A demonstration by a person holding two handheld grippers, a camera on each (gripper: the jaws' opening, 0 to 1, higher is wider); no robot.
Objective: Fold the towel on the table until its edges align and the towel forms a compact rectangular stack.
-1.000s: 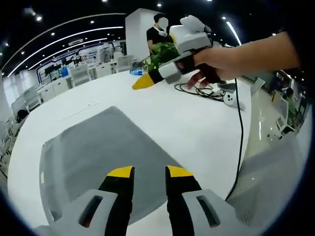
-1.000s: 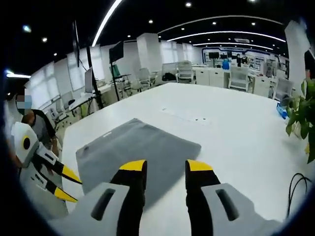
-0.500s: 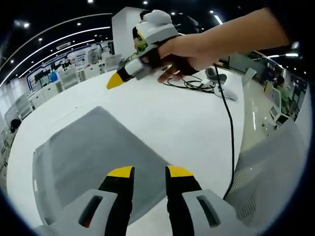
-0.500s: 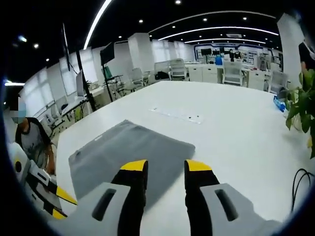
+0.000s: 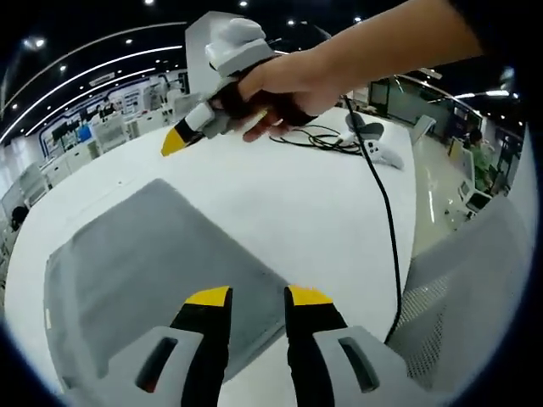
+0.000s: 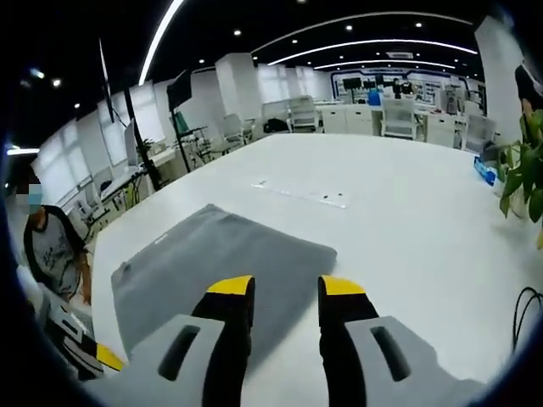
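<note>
Left hand-held gripper [image 5: 257, 296], right hand-held gripper [image 6: 288, 287]: grey bodies, black jaws, yellow tips.

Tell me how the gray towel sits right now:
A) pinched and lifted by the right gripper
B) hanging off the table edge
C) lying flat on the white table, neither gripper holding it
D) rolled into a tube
C: the towel lies spread flat on the table, while the right gripper and the left gripper are both open above it with nothing between their fingers.
</note>
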